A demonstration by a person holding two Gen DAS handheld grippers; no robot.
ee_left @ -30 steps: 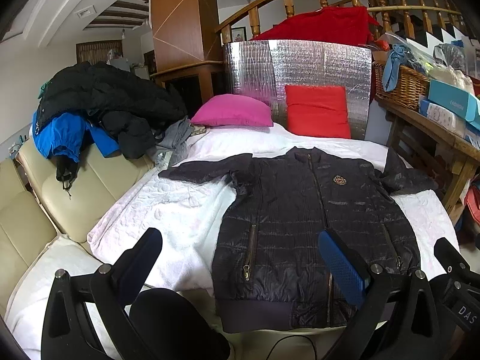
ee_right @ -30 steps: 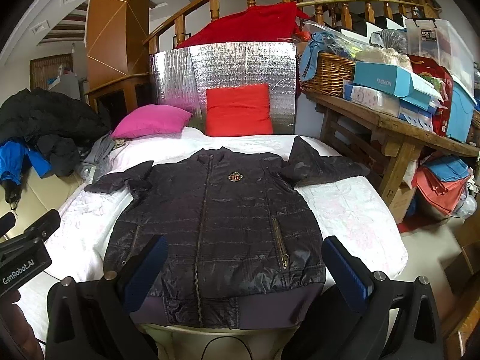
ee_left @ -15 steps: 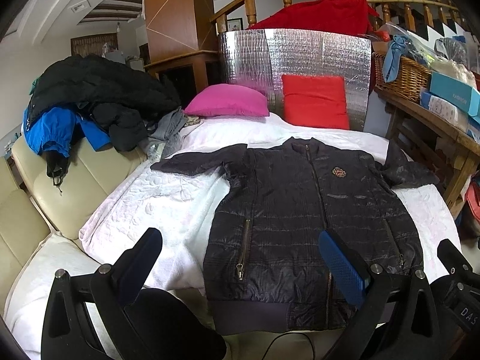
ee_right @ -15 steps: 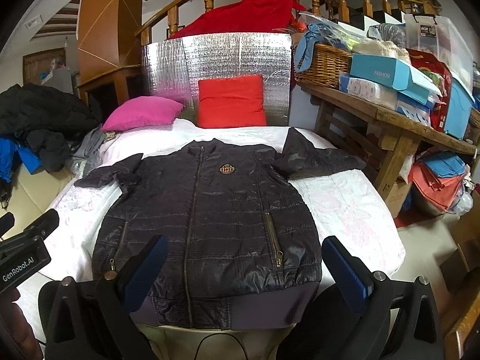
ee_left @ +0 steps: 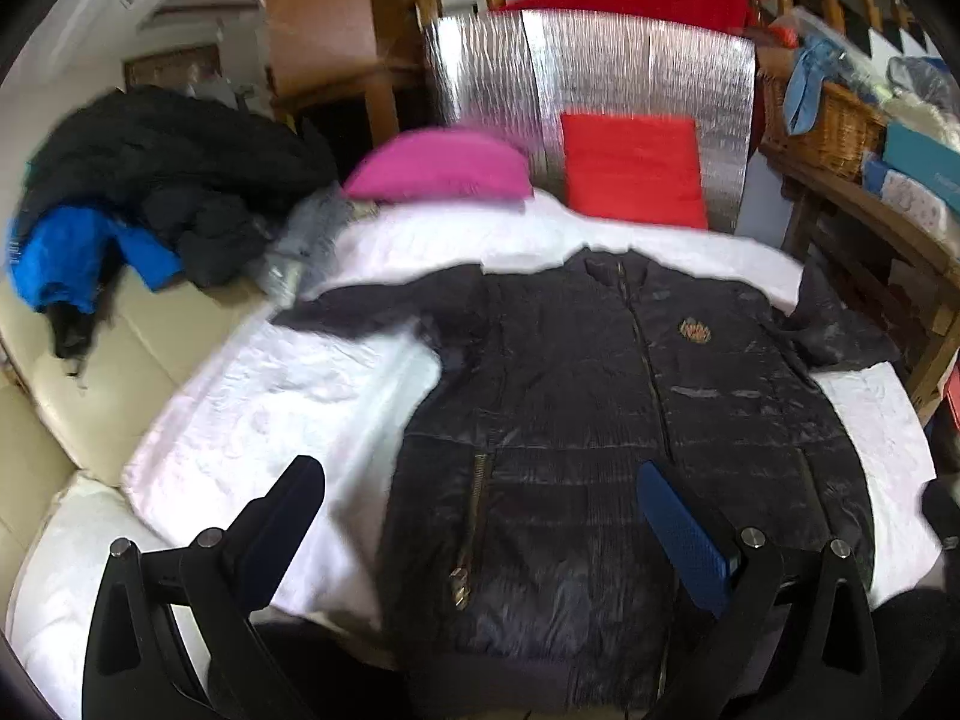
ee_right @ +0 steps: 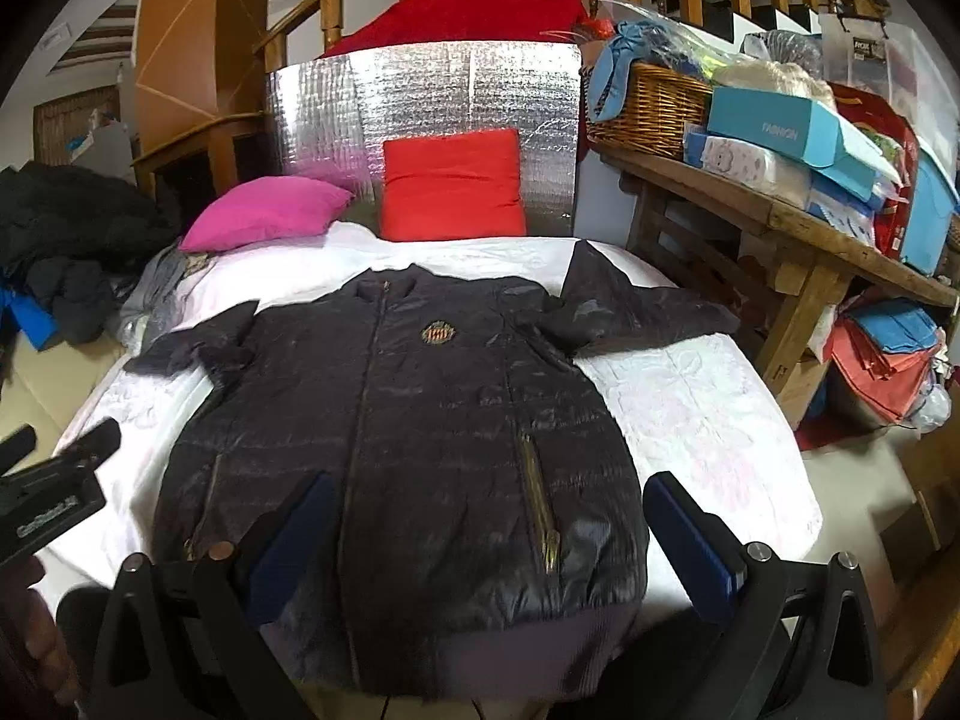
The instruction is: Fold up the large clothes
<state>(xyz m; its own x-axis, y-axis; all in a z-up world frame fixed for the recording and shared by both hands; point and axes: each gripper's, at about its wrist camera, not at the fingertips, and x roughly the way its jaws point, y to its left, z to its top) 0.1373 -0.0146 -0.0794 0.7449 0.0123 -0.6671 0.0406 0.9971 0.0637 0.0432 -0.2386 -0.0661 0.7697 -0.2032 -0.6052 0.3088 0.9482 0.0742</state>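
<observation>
A dark quilted zip jacket (ee_left: 600,420) (ee_right: 408,420) lies flat and face up on a white bed cover (ee_left: 252,396) (ee_right: 690,408), sleeves spread to both sides, hem toward me. A small crest badge (ee_right: 440,333) sits on its chest. My left gripper (ee_left: 480,504) hovers open above the jacket's lower left part, nothing between its fingers. Over the hem my right gripper (ee_right: 486,516) stands open too, holding nothing. The left gripper's body (ee_right: 48,498) shows at the left edge of the right wrist view.
A pink cushion (ee_right: 264,222) and a red cushion (ee_right: 450,186) lean by a silver foil panel (ee_right: 420,102) at the back. A heap of dark and blue clothes (ee_left: 138,192) lies on a cream sofa (ee_left: 90,372). A wooden bench (ee_right: 780,228) with boxes and a basket stands right.
Both grippers have moved forward and lower toward the jacket, which now looks larger. The left wrist view is blurred from motion. Both stay open.
</observation>
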